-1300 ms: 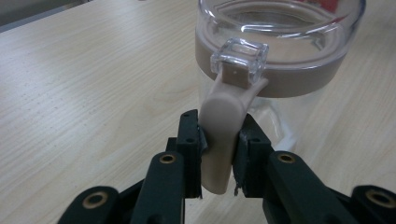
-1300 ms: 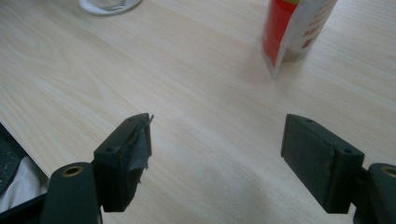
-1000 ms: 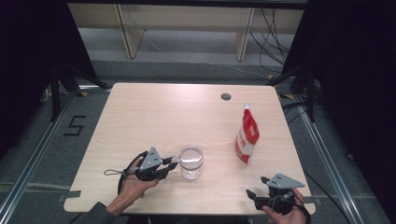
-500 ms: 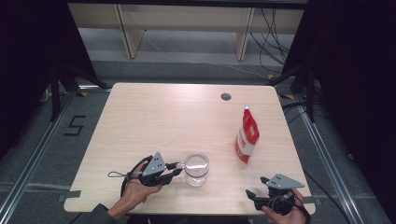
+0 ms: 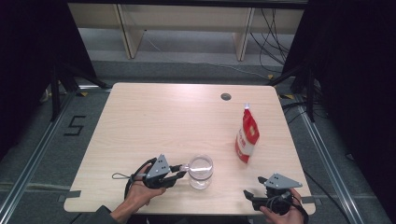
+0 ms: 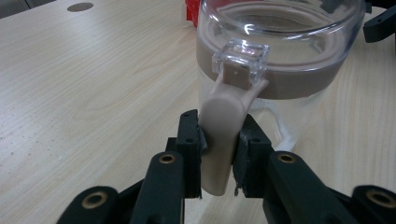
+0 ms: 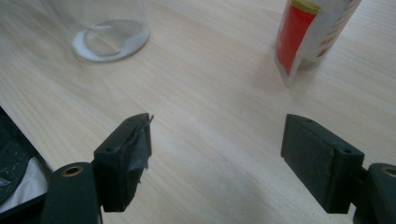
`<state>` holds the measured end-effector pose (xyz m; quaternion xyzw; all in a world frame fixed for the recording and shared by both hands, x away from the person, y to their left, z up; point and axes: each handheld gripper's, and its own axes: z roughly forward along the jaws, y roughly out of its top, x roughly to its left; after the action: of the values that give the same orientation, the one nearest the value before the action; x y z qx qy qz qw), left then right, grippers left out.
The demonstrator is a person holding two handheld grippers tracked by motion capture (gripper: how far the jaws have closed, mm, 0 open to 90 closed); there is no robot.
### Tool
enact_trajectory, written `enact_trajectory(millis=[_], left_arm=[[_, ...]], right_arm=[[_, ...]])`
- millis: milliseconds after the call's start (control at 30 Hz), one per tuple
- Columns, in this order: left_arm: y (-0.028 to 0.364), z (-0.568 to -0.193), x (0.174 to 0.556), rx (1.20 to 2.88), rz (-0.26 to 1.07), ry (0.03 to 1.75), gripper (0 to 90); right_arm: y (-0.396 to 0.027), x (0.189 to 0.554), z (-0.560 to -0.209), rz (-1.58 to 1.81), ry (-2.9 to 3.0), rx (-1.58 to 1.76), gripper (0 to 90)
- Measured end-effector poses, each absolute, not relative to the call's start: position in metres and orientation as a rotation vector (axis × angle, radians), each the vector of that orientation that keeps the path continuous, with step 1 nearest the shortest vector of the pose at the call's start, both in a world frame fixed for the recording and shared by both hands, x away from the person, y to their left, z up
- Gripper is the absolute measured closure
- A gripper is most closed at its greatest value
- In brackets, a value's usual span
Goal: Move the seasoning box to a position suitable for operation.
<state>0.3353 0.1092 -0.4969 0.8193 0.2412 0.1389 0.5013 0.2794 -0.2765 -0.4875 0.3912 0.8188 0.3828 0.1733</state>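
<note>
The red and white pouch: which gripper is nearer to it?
Right. The right gripper rests open below the red and white pouch; the left gripper is farther left, shut on the glass jar's latch.

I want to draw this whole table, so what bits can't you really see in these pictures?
- Glass jar: left gripper view, top edge cuts off its rim.
- Jar's beige handle: the left claw, shut on it, hides its sides.
- Red pouch: right gripper view, its top is cut off; in the high view its print is too small to read.
- Right claw: high view, the person's hand covers its back.
</note>
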Motion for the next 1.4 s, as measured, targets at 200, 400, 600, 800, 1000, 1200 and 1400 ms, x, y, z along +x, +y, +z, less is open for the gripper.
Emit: enact_trajectory(millis=[200, 400, 600, 800, 1000, 1200, 1400], left_arm=[[0.108, -0.496, 0.336, 1.984, 0.347, 0.577, 74.0], [0.108, -0.497, 0.335, 1.970, 0.318, 0.601, 73.4], [0.107, -0.497, 0.335, 1.970, 0.299, 0.608, 72.9], [0.107, -0.498, 0.336, 1.984, 0.235, 0.635, 59.5], [0.111, -0.493, 0.335, 1.951, 0.213, 0.713, 37.3], [0.116, -0.484, 0.330, 1.945, 0.212, 0.716, 30.1], [0.119, -0.476, 0.323, 1.939, 0.221, 0.727, 26.5]], right_arm=[[-0.275, 0.280, -0.487, 1.093, 2.327, 1.112, 25.4], [-0.274, 0.282, -0.489, 1.104, 2.339, 1.111, 25.4], [-0.272, 0.282, -0.490, 1.104, 2.345, 1.120, 25.3], [-0.274, 0.282, -0.490, 1.113, 2.335, 1.132, 25.3], [-0.276, 0.284, -0.490, 1.109, 2.330, 1.101, 25.3], [-0.276, 0.284, -0.491, 1.118, 2.333, 1.112, 25.1], [-0.273, 0.282, -0.491, 1.122, 2.343, 1.127, 25.1]])
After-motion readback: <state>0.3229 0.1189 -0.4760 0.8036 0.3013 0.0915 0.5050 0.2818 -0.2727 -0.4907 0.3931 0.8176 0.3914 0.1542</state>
